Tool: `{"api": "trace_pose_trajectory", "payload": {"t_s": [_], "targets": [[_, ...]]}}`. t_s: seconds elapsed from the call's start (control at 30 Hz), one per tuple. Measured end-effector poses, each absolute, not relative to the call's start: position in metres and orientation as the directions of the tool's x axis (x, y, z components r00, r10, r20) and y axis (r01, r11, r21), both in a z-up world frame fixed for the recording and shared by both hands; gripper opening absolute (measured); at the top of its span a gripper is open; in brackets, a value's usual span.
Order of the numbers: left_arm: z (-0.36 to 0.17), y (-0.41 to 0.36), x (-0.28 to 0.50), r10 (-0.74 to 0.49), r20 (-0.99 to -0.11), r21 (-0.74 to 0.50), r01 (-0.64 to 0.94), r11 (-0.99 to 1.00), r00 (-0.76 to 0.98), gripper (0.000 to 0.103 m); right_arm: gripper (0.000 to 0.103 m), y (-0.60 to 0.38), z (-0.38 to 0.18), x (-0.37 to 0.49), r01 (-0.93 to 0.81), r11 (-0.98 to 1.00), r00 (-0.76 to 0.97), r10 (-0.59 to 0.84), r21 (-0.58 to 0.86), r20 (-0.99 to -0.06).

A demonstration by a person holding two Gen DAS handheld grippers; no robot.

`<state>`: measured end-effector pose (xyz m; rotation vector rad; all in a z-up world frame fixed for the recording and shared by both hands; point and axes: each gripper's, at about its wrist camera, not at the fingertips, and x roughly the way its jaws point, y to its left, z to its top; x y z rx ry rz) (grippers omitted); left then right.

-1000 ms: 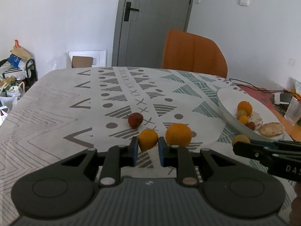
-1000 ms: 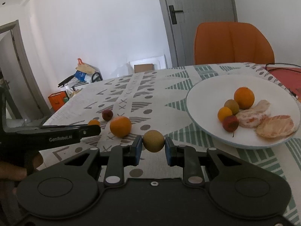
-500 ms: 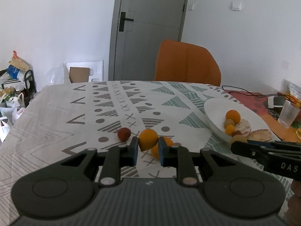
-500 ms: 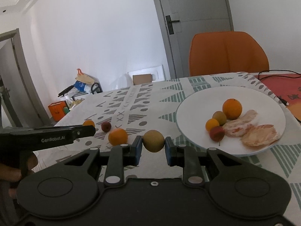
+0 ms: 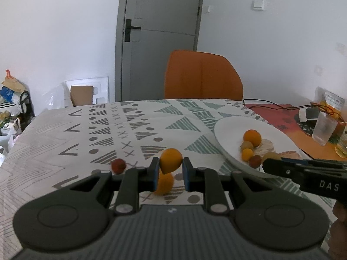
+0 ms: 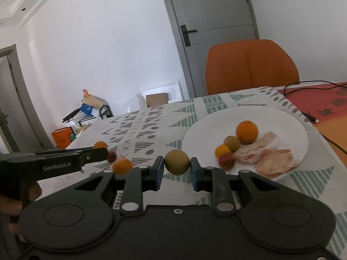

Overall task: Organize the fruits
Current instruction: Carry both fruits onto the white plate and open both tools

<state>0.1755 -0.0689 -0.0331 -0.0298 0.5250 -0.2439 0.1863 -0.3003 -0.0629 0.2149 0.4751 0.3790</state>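
Observation:
My left gripper [image 5: 169, 169] is shut on a small orange fruit [image 5: 171, 160] and holds it above the patterned tablecloth. A bigger orange [image 5: 164, 183] and a small red fruit [image 5: 118, 166] lie on the cloth below it. My right gripper [image 6: 176, 170] is shut on a brown-green kiwi [image 6: 177, 162], held left of the white plate [image 6: 288, 121]. The plate holds an orange [image 6: 247, 131], a kiwi [image 6: 232, 143], a small orange fruit [image 6: 222, 151], a red fruit [image 6: 226, 161] and peeled pomelo pieces [image 6: 273, 160]. The left gripper also shows in the right wrist view [image 6: 100, 151].
An orange chair [image 5: 202, 79] stands behind the table's far edge. At the right are a red mat with a black cable [image 5: 271, 106], a glass [image 5: 324, 128] and a white device [image 5: 309, 115]. Bags and boxes [image 5: 10, 99] sit on the floor at left.
Both grippers have risen above the table with their fruits; the table and plate now sit lower and farther in both views. The right gripper has drifted left of the plate.

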Motion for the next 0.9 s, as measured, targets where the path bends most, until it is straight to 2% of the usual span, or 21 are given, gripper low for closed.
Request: {"api": "trace_pose_trajectory", "payload": {"t_s": [0.9], "targets": [[-0.037,-0.140,0.217,-0.304,-0.509,-0.055,0.322,0.945,0.806,0.021,0.025,-0.346,-0.089,0.225,-0.215,0.911,0.819,0.365,0.353,-0.442]]}}
